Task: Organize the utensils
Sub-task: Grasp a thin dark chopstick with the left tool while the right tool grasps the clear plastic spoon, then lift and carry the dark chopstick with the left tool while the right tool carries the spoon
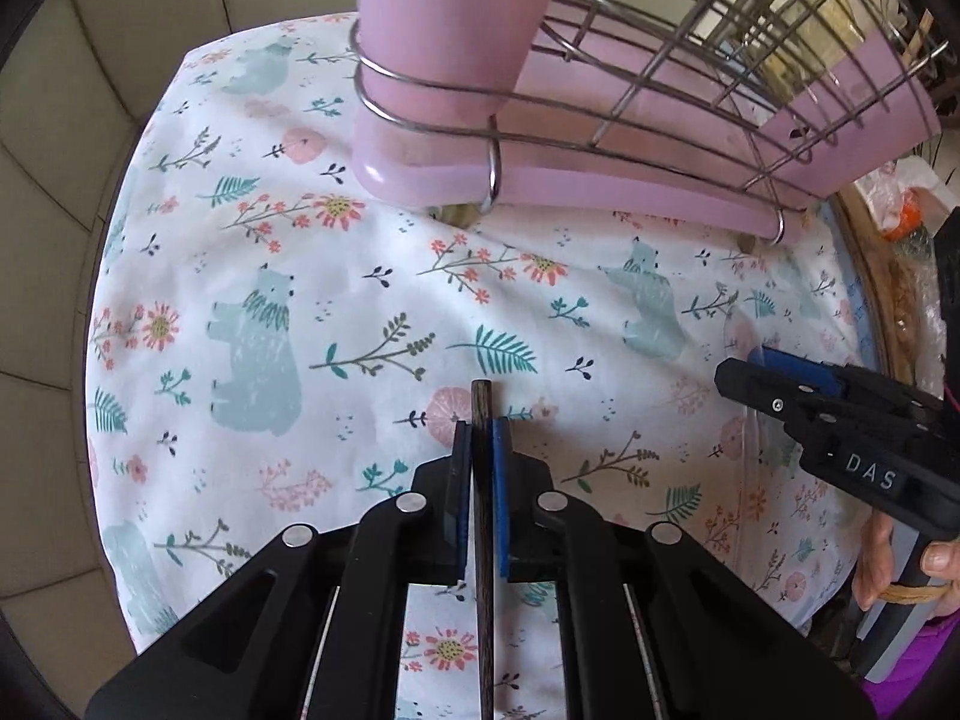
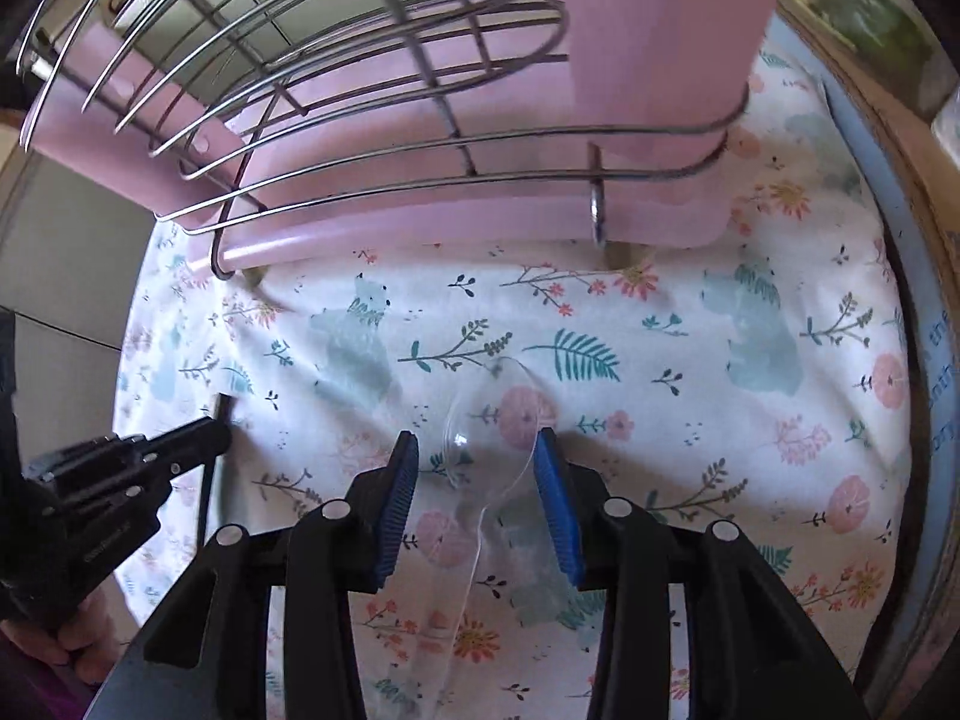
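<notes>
Now L gripper (image 1: 482,432) clamps chopstick (image 1: 482,516), R gripper (image 2: 477,450) open round clear spoon (image 2: 489,420), wire rack (image 1: 690,48) near.

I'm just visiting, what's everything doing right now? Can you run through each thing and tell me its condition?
Left gripper: shut on a dark chopstick.
Dark chopstick: clamped, tip poking out beyond the pads.
Right gripper: open, jaws either side of the spoon.
Clear plastic spoon: lying on the cloth, not gripped.
Wire utensil rack: standing upright in its pink tray.
Floral cloth: spread out, slightly wrinkled.
</notes>
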The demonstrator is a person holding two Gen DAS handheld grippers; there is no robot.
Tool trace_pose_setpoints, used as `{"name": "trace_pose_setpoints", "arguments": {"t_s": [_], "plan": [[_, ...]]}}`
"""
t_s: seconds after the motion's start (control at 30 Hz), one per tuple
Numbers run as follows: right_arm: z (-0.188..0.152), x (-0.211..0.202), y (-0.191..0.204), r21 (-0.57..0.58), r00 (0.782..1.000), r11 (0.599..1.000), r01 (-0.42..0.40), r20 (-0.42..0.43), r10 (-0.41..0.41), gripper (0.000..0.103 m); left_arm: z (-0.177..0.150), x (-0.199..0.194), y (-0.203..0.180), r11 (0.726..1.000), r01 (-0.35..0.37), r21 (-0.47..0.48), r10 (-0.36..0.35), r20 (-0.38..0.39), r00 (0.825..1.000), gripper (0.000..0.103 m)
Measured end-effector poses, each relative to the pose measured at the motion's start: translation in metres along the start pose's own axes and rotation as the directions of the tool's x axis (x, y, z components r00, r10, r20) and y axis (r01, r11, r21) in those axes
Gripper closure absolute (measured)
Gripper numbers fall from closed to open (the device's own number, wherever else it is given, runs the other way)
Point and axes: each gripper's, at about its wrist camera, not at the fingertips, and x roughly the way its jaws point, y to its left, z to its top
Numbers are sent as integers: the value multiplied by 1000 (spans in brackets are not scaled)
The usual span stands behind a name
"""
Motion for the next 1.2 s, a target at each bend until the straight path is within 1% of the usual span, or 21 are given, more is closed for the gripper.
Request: {"name": "trace_pose_setpoints", "arguments": {"t_s": [0.07, 0.13, 0.2, 0.27, 0.37, 0.43, 0.47, 0.5, 0.53, 0.6, 0.67, 0.73, 0.77, 0.83, 0.87, 0.93, 0.97, 1.03, 1.07, 1.13, 1.2], "plan": [[-2, 3, -1, 4, 1000, 1000, -7, 21, 7, 72, 2, 1, 0, 1000, -7, 7, 7, -9, 1000, 97], [-5, 0, -4, 15, 998, 999, -41, 47, 40, 72, 2, 3, -1, 1000, -7, 9, 7, -6, 1000, 97], [-10, -7, -12, 23, 993, 996, -92, 82, 90, 73, 0, 0, 1, 1000, 1, 4, -1, 12, 1000, 97], [-15, -14, -17, 33, 987, 993, -115, 116, 111, 73, -3, -7, 3, 1000, 19, -9, -18, 41, 999, 97], [-26, -33, -23, 41, 967, 983, -179, 191, 168, 73, -9, -29, 7, 997, 74, -31, -71, 106, 992, 97], [-33, -45, -25, 29, 948, 975, -220, 241, 207, 73, -14, -46, 6, 995, 98, -30, -92, 168, 982, 98], [-36, -52, -25, 24, 941, 974, -227, 263, 213, 73, -18, -57, 6, 994, 111, -23, -104, 211, 972, 97], [-42, -62, -26, 15, 927, 970, -242, 299, 227, 73, -21, -67, 5, 993, 117, -19, -109, 246, 963, 97], [-46, -72, -27, -2, 909, 965, -264, 334, 250, 73, -26, -79, 5, 992, 125, -17, -114, 293, 949, 97], [-54, -94, -29, -26, 883, 965, -262, 397, 250, 73, -33, -97, 4, 990, 141, -14, -126, 356, 926, 97], [-55, -112, -27, -51, 856, 962, -267, 446, 261, 73, -35, -114, 3, 988, 157, -13, -137, 422, 896, 97], [-61, -135, -22, -82, 819, 964, -252, 513, 258, 73, -37, -132, -2, 987, 164, -5, -140, 488, 862, 98], [-63, -143, -20, -93, 805, 965, -244, 535, 255, 73, -39, -144, -3, 987, 162, 2, -139, 531, 836, 98], [-66, -164, -14, -114, 766, 967, -229, 591, 251, 73, -41, -166, -8, 987, 157, 16, -135, 605, 785, 98], [-67, -174, -16, -122, 749, 966, -228, 613, 254, 73, -43, -174, -8, 988, 155, 22, -134, 630, 765, 98], [-67, -195, -13, -141, 714, 967, -213, 654, 252, 73, -45, -195, -11, 990, 139, 28, -120, 691, 713, 98], [-67, -205, -13, -147, 696, 969, -198, 675, 245, 73, -43, -201, -11, 990, 136, 30, -117, 707, 697, 98], [-65, -226, -15, -161, 667, 971, -175, 706, 237, 73, -43, -218, -13, 989, 142, 37, -122, 748, 652, 98], [-63, -235, -14, -166, 656, 972, -166, 718, 234, 73, -42, -221, -13, 989, 140, 38, -120, 760, 639, 98], [-57, -255, -12, -172, 622, 977, -129, 753, 215, 73, -35, -233, -15, 990, 136, 38, -114, 789, 604, 98], [-52, -271, -8, -169, 591, 982, -88, 784, 188, 73, -29, -242, -18, 989, 142, 37, -114, 806, 581, 98]]}}
